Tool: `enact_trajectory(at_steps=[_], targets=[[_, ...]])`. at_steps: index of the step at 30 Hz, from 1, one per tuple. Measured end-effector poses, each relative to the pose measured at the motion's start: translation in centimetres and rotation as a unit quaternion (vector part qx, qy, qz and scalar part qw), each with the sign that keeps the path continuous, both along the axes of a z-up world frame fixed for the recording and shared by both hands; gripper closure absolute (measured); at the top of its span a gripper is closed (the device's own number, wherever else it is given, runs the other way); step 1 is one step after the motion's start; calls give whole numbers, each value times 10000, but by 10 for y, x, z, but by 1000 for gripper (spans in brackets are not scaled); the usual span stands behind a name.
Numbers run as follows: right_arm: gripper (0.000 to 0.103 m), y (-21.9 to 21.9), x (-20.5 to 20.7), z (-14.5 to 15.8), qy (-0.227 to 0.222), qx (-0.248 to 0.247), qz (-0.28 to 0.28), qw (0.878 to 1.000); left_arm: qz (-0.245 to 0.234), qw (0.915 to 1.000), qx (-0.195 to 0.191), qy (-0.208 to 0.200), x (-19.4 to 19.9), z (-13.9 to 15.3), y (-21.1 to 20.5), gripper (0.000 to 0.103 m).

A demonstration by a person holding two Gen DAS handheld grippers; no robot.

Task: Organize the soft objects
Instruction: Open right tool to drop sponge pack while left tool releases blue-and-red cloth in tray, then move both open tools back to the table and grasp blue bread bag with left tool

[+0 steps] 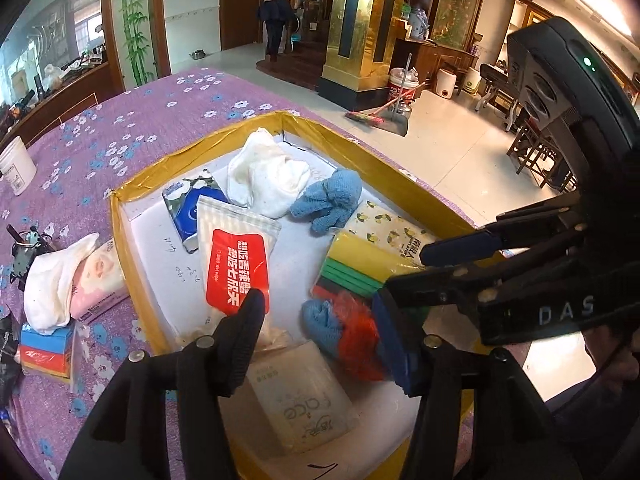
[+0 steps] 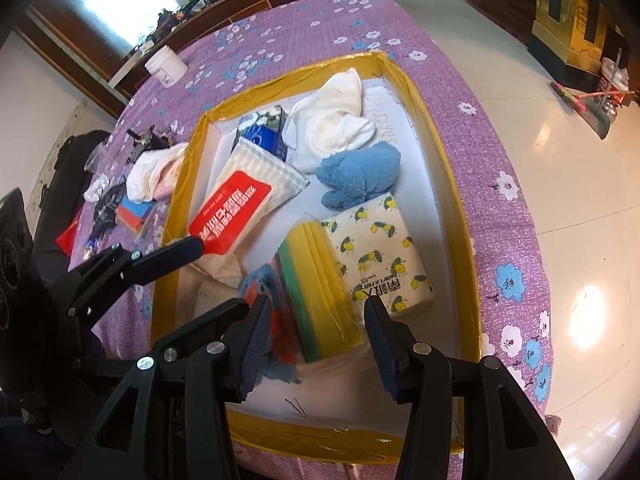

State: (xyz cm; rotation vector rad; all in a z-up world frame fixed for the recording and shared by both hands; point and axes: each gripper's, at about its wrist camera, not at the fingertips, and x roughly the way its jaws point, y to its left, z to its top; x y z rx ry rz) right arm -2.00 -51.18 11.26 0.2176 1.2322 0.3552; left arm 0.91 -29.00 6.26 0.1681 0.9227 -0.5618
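Sponge pack (image 2: 320, 292) lies in the tray (image 2: 452, 184) beside a tissue pack (image 2: 380, 248), between the spread right hand-held gripper (image 2: 316, 344); left hand-held gripper (image 1: 324, 340), spread, hovers empty. Risk: snagging the crowded red-blue cloth (image 2: 276, 320).

Where my soft things sit in the box

The box (image 2: 452, 184) sits on the table (image 2: 312, 12), and my soft things lie inside it. At the far end is a towel (image 2: 336, 120), with a tissue pack (image 2: 264, 132) left of it. A small cloth (image 2: 360, 178) lies just in front of the towel. A wipes pack (image 2: 244, 204) leans on the tissue pack. Sponges (image 2: 320, 292) lie beside a napkin pack (image 2: 380, 248), on its left. Left of the box, on the table, more cloth (image 2: 154, 172) lies on another pack.
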Motion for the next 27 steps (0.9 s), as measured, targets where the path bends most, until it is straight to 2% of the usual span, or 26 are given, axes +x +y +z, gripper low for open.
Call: enact_trajectory(at_steps=[7, 16, 21, 27], targets=[[51, 11, -1, 13, -254, 63, -16, 9997, 188, 9997, -80, -112, -4, 9, 20, 48], [51, 52, 1, 24, -441, 54, 240, 9987, 738, 9968, -221, -230, -12, 19, 71, 48], [51, 86, 1, 32, -526, 4, 555, 9971, 1188, 9919, -335, -314, -18, 26, 113, 48], [51, 117, -1, 35, -568, -27, 819, 9950, 1893, 9803, -433, -348, -30, 29, 177, 48]])
